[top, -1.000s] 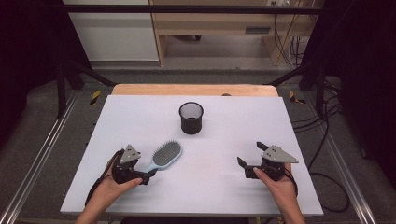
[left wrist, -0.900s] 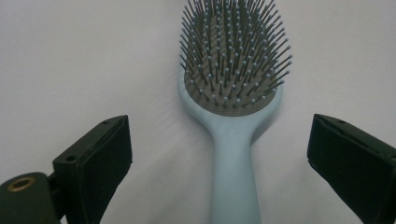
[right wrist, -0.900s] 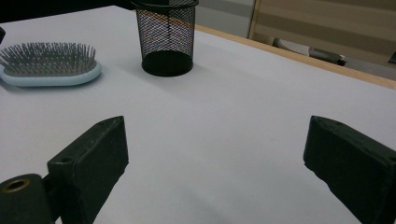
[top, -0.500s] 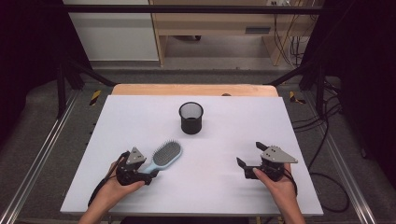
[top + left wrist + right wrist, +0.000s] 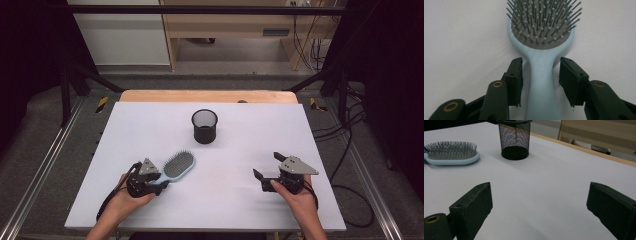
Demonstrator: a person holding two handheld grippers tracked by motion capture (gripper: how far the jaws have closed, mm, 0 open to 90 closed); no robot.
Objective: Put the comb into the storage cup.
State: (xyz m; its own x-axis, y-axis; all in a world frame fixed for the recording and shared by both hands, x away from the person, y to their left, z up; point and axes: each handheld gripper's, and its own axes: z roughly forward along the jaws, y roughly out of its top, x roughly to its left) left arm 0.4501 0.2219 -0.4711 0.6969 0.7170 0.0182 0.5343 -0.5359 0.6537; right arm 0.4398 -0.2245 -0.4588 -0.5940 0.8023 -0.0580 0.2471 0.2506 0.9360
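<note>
While the left gripper (image 5: 540, 82) fingers, just closing, flank but don't yet pinch the pale blue plastic hairbrush (image 5: 541, 62) lying bristles-up on the white tabletop (image 5: 150, 130), squeeze its handle squarely before lifting; the right gripper (image 5: 270, 165) stays spread.

Grey floor (image 5: 250, 75), wooden bench (image 5: 230, 22) and dark frame posts (image 5: 65, 75) behind.

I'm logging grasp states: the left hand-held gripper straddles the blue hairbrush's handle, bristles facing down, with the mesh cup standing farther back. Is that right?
Not quite. The hairbrush lies bristles up, as the left gripper view shows. The rest holds: the left hand-held gripper straddles its handle, its jaws just closing with gaps still at both sides, and the mesh cup stands farther back.
</note>
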